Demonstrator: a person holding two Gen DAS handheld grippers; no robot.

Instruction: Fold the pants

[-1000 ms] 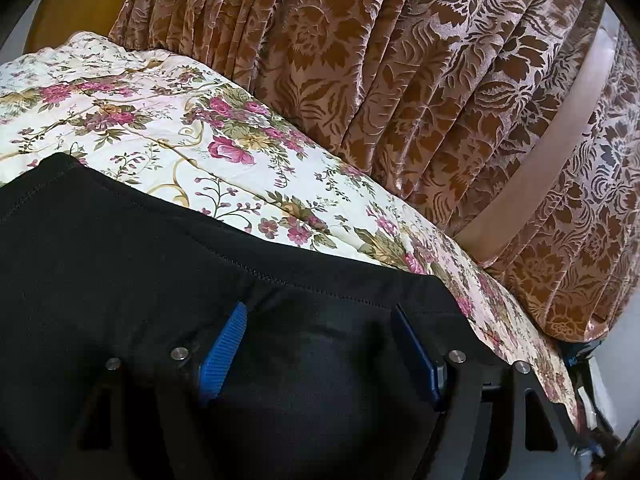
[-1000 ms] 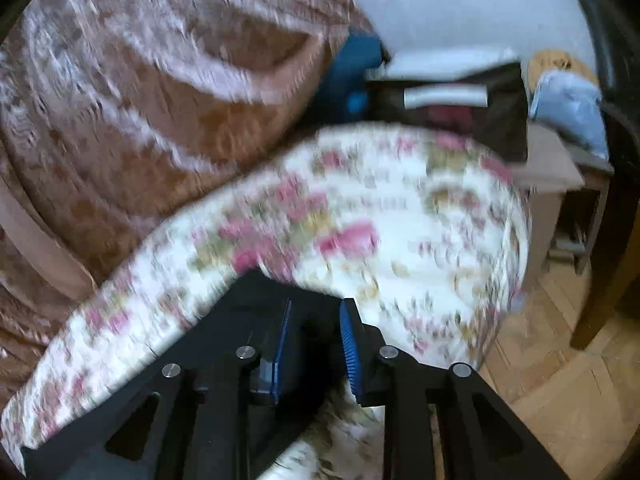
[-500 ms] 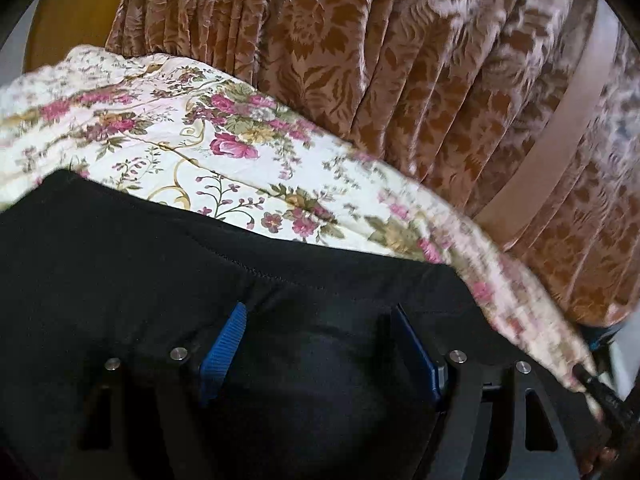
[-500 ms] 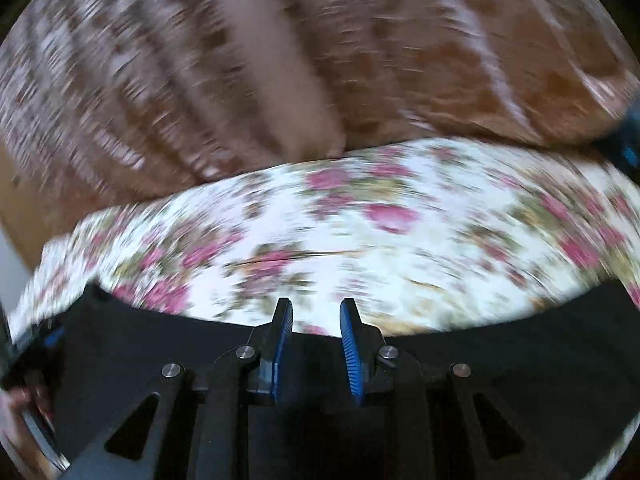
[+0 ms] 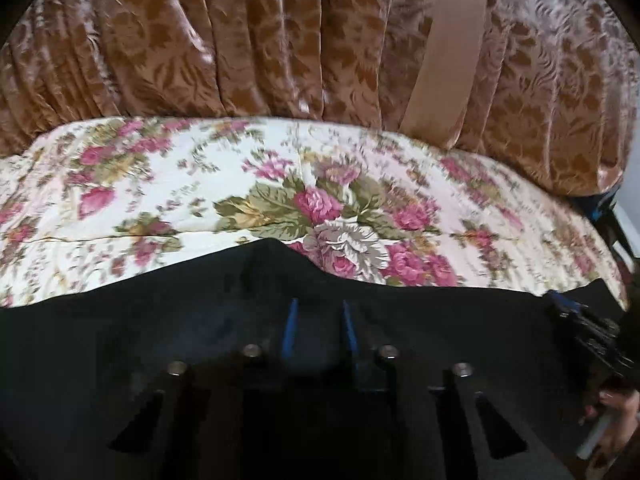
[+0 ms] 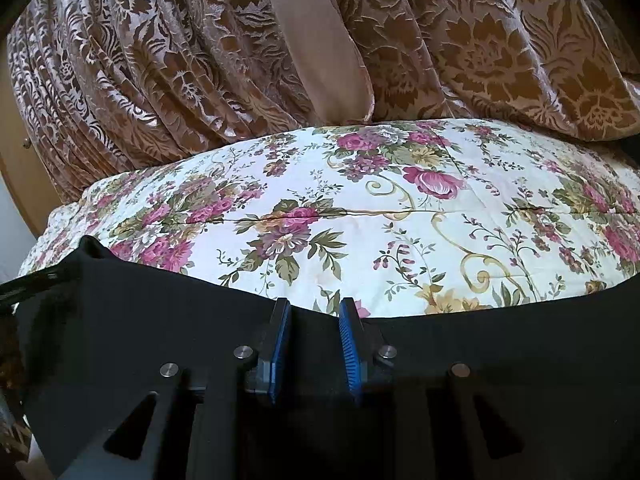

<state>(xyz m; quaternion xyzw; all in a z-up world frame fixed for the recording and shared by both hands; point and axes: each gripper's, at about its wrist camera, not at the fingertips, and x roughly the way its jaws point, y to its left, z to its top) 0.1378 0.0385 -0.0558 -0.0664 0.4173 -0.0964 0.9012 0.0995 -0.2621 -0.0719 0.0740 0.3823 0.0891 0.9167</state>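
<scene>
Both the left hand-held gripper (image 5: 319, 330) and the right hand-held gripper (image 6: 314, 338) grasp the pants (image 6: 500, 360) edge mid-fold; next, I judge, carry it ahead over the bed (image 6: 360, 208).

Ahead of you hangs a heavy brown pleated curtain with a shiny leaf-and-flower pattern (image 6: 500, 52), a plain tan fabric band (image 6: 320, 52) running down its folds. Below it spreads a cream quilted bedspread printed with pink roses and green leaves (image 6: 400, 216). At your far left stands a light wooden panel with a small knob (image 6: 20, 160).
</scene>
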